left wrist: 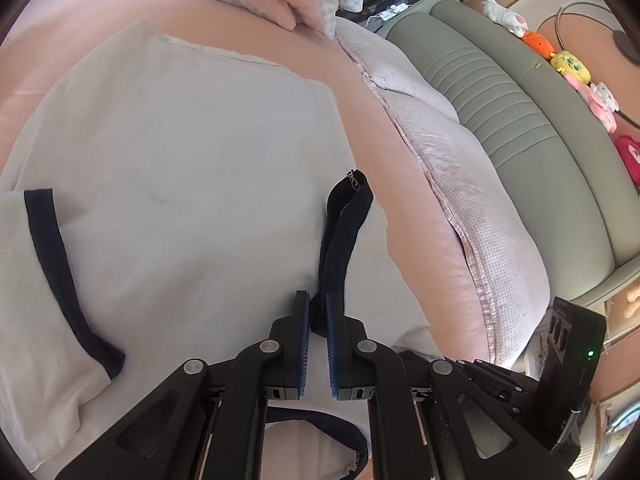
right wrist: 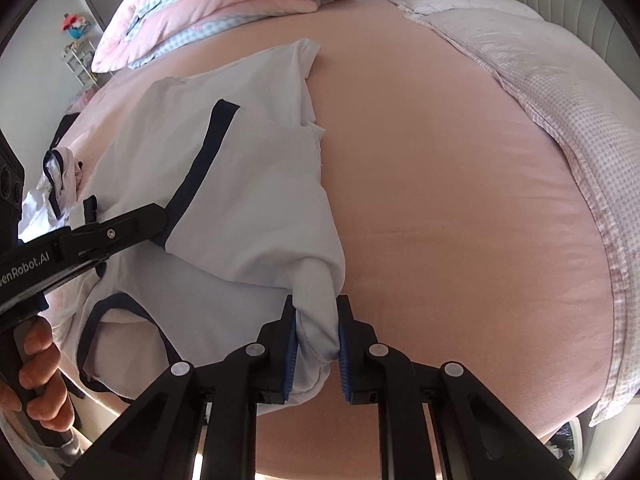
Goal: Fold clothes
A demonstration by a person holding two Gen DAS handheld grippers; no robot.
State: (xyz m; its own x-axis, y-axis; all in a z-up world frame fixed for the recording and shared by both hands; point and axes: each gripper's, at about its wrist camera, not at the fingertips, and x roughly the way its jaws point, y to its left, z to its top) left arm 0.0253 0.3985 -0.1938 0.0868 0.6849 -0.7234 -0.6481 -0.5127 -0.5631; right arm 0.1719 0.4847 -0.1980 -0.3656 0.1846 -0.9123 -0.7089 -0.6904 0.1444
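Note:
A white T-shirt (left wrist: 168, 152) with navy trim lies spread on the pink bed sheet (left wrist: 360, 92). My left gripper (left wrist: 318, 300) is shut on a navy cuff strip (left wrist: 344, 224) that stands up from the shirt's right edge. A navy-edged sleeve (left wrist: 60, 264) lies to the left. In the right wrist view the shirt (right wrist: 240, 184) is on the left, and my right gripper (right wrist: 316, 308) is shut on a bunched white fold (right wrist: 318, 320) at its near edge. The left gripper (right wrist: 158, 216) reaches in from the left, held by a hand (right wrist: 40, 360).
A folded pink and blue-checked duvet (right wrist: 224, 4) lies at the far end of the bed. A pale checked pillow (left wrist: 460, 184) runs along the green padded headboard (left wrist: 520, 120), which has plush toys (left wrist: 568, 68) on its ledge. Bare pink sheet (right wrist: 440, 200) spreads right of the shirt.

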